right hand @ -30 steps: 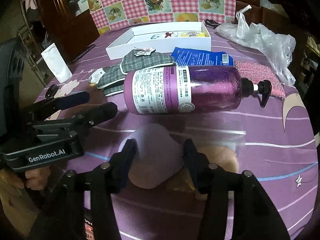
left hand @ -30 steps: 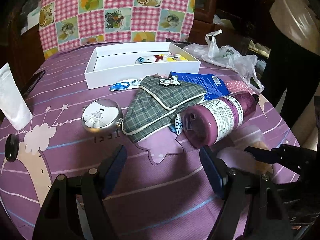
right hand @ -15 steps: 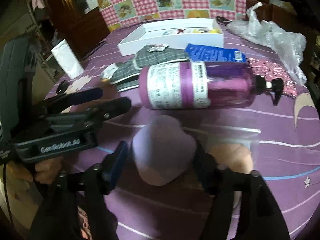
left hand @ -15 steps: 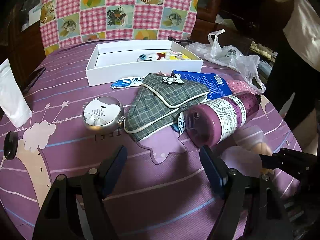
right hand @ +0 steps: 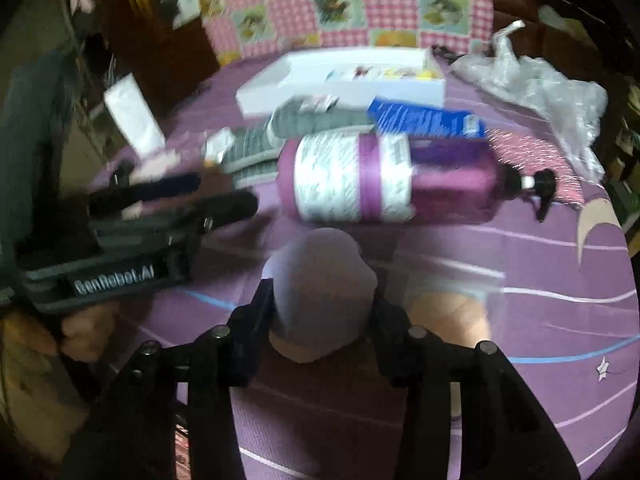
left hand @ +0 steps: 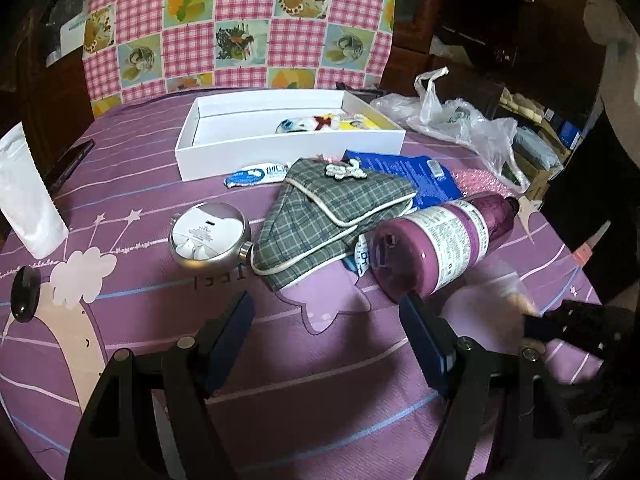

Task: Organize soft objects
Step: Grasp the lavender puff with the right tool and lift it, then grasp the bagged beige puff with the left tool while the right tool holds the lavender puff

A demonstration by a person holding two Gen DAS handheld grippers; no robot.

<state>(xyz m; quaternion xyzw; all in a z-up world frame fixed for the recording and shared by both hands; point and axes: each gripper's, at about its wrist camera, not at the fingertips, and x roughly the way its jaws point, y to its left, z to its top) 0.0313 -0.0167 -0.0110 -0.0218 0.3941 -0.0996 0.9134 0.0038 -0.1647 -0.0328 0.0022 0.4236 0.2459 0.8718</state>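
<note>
The right gripper [right hand: 322, 320] is closing on a pale lilac, rounded soft pad [right hand: 320, 284] that lies near the front edge of the round table, which is covered in a purple cartoon-print cloth [left hand: 320, 412]. Half a second ago its jaws stood wider, one on each side of the pad; now the two dark fingers [right hand: 256, 320] sit against the pad's flanks. The right wrist view is smeared by motion, so whether the pads already squeeze it firmly is hard to say, but they appear to touch both sides. The pad has not left the cloth as far as the frame shows.

The left gripper [left hand: 326, 344] has stayed where it was, jaws spread with nothing between them, hanging over bare cloth at the front of the table.

Beyond the pad lies a purple pump bottle with a white label [left hand: 440, 244] on its side, touching a grey plaid fabric pouch with white piping [left hand: 328, 216]. Behind these, toward the far edge, sits an open white cardboard box [left hand: 224, 162] with a few small items in its right end.

For the task, this probably marks the grasp of one soft item; the lift and the carry to the white box are not yet done.
</note>
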